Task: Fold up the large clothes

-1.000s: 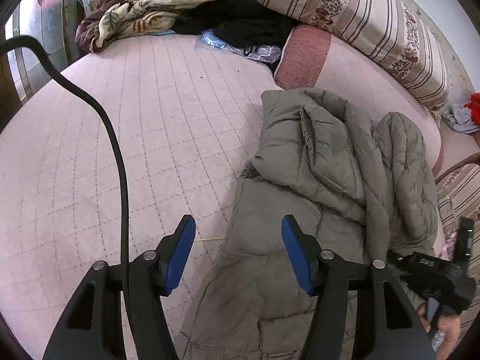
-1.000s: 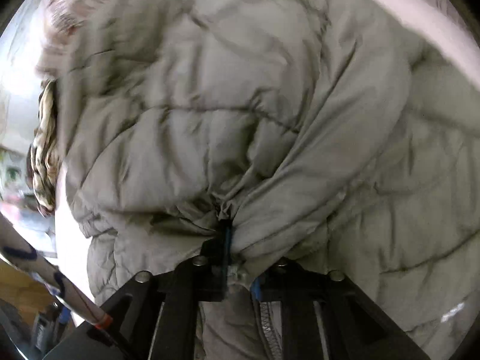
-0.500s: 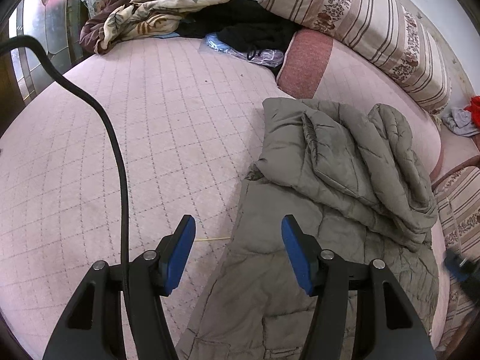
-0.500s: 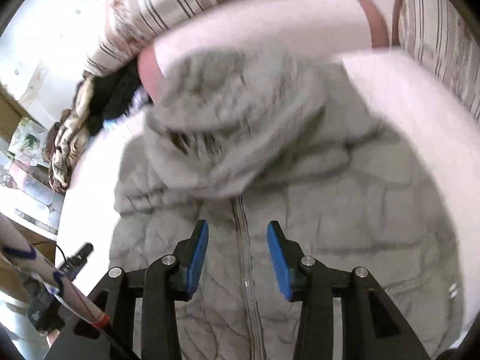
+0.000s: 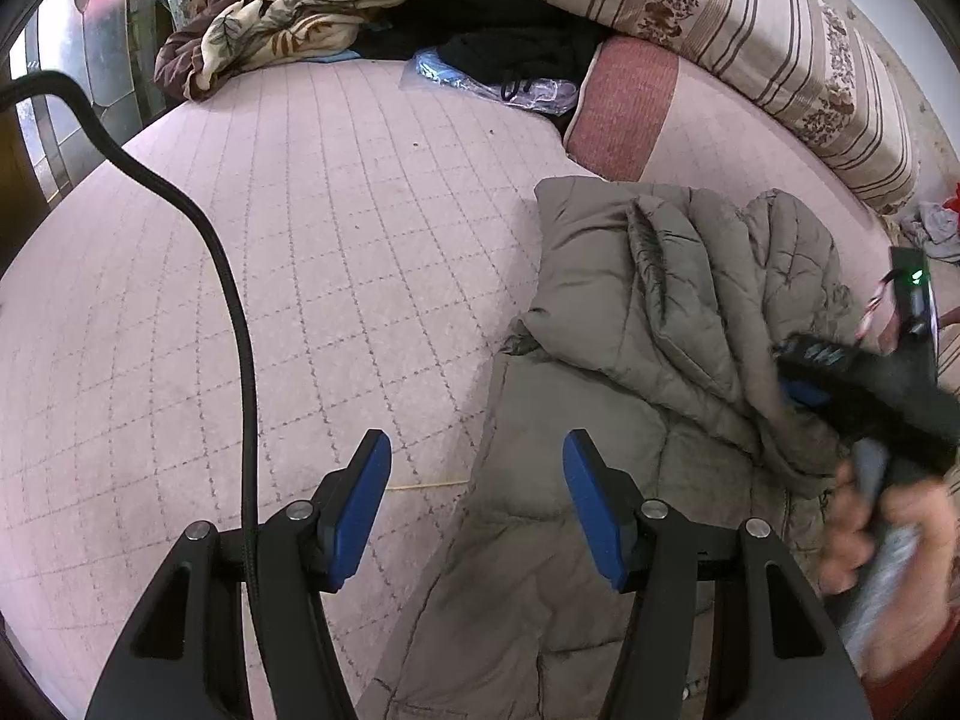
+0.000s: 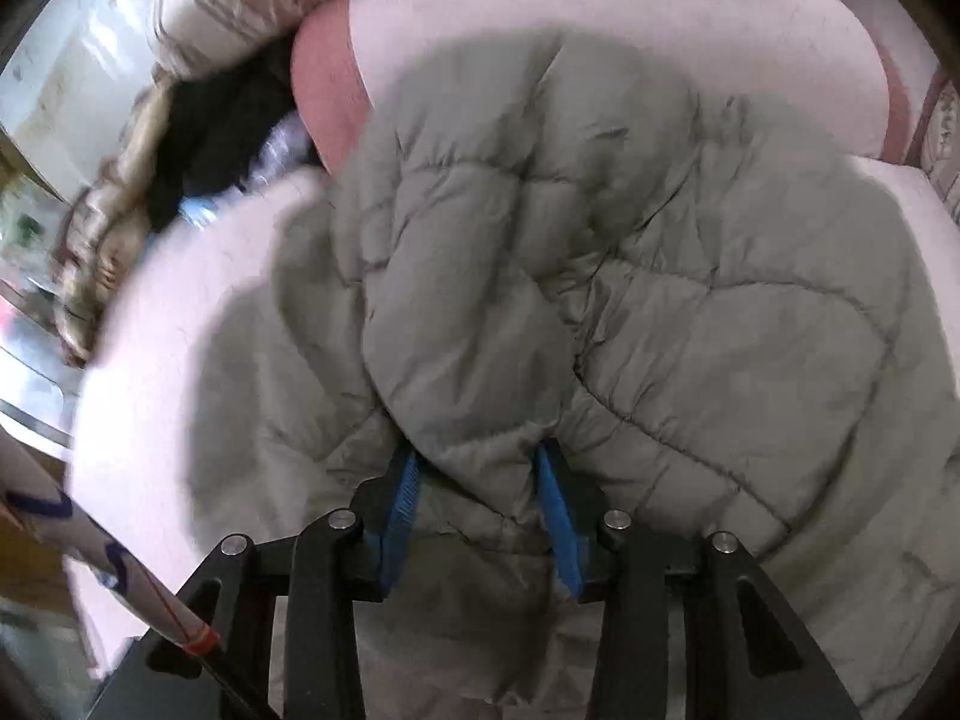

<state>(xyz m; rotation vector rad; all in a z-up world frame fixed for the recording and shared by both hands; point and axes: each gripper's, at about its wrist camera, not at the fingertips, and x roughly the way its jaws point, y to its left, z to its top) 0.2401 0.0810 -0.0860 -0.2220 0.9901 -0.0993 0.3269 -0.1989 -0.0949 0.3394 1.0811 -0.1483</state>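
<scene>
Now the right gripper (image 6: 477, 492) straddles a puffy fold of the coat (image 6: 600, 276), jaws partly spread with padding bulging between the blue pads; whether they press it is hard to tell. A second ago it was pinched on the fabric, then let go and swung off, and it is back over the folded-in sleeve. That suggests one fold is laid and a fresh hold is being sought. The left gripper (image 5: 477, 507) hovers spread and empty above the coat's left edge, unchanged. The coat lies along the bed's (image 5: 300, 240) right side, its top near the pillow (image 5: 720, 18). Left of it the bed is bare and wide; heaped bedding (image 5: 288, 24) crowds the far edge.
</scene>
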